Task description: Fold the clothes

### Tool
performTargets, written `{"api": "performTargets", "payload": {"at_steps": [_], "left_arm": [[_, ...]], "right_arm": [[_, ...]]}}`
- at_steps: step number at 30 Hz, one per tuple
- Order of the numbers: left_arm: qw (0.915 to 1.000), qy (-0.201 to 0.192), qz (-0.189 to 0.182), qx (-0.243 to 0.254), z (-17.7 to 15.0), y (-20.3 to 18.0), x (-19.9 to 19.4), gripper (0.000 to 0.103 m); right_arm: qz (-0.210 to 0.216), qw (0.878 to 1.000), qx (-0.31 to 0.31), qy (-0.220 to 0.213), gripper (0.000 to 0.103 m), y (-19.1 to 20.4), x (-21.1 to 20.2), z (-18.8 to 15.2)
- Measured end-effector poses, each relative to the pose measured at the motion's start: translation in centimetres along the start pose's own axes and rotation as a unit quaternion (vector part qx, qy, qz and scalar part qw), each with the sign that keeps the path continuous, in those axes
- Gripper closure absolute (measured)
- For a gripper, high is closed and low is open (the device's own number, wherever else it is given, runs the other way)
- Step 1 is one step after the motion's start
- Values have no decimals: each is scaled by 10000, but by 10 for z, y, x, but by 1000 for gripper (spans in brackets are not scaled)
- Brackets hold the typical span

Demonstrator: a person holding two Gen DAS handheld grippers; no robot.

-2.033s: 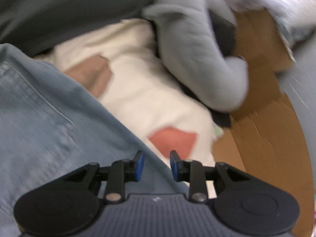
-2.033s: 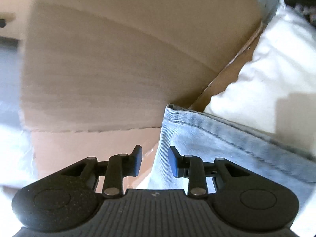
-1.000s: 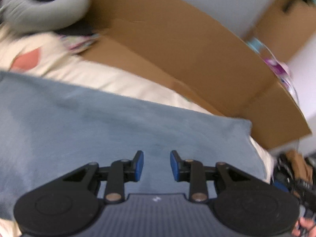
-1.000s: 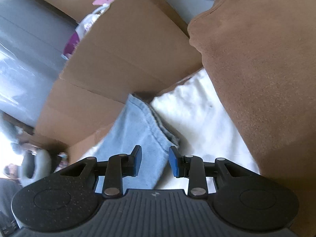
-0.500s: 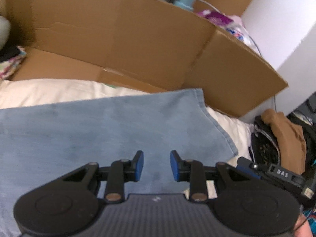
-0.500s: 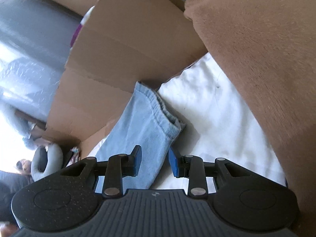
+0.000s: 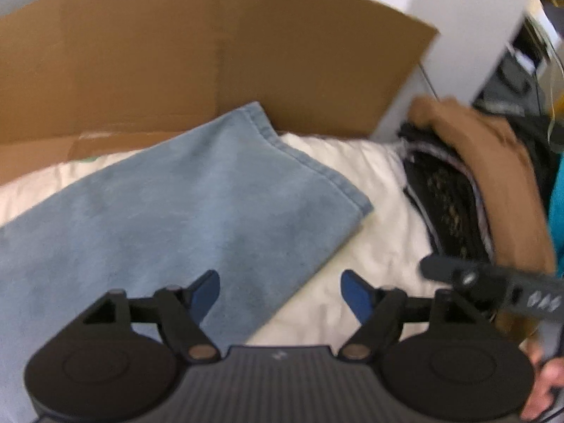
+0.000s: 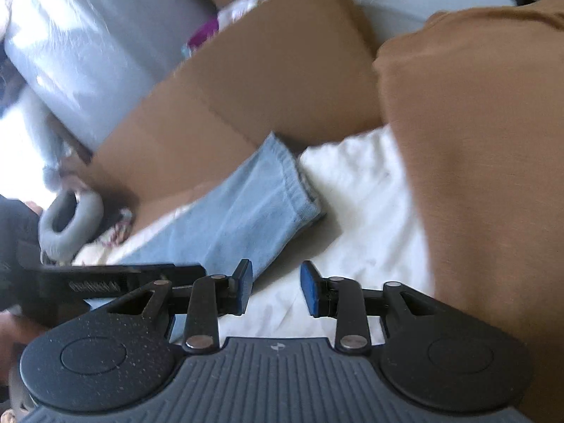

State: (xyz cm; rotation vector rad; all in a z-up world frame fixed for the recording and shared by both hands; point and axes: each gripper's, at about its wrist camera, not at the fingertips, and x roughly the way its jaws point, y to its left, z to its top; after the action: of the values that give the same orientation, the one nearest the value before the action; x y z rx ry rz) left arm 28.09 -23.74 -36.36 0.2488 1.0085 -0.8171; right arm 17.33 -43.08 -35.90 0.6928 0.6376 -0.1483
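The light blue jeans (image 7: 183, 208) lie flat on a white sheet (image 7: 356, 190), and everything else is placed here against them. Their hemmed leg end points toward the brown cardboard box (image 7: 211, 53), whose wall stands just behind the denim and touches its far corner. The left gripper (image 7: 280, 290) hovers over the near edge of the jeans with its jaws opening, already wide; nothing is between its blue pads (image 7: 204, 292), one above denim and the other above bare sheet. Beside the jeans on the hem side, the right gripper (image 8: 275, 287) hangs over the sheet with its jaws at a narrow gap and empty, the pad on the denim side just off the cloth's edge. Past the sheet, well apart from the jeans, lies a tan garment (image 7: 500, 176) over a dark patterned one (image 7: 447, 204). From the right wrist view, a grey neck pillow (image 8: 68, 225) sits at the jeans' other end, near the box.
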Motion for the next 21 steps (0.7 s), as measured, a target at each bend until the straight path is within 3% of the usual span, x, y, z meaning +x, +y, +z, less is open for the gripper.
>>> {"api": "performTargets", "payload": {"at_steps": [6, 12, 21], "left_arm": [[9996, 1, 187, 215, -12, -5, 22, 25], [9997, -141, 152, 104, -17, -3, 31, 19], [9988, -321, 272, 238, -20, -8, 44, 19]], "right_arm": [[-57, 9993, -353, -79, 69, 1, -12, -8], [-98, 9993, -347, -31, 69, 0, -7, -8], [-262, 9993, -251, 30, 68, -2, 0, -7]]}}
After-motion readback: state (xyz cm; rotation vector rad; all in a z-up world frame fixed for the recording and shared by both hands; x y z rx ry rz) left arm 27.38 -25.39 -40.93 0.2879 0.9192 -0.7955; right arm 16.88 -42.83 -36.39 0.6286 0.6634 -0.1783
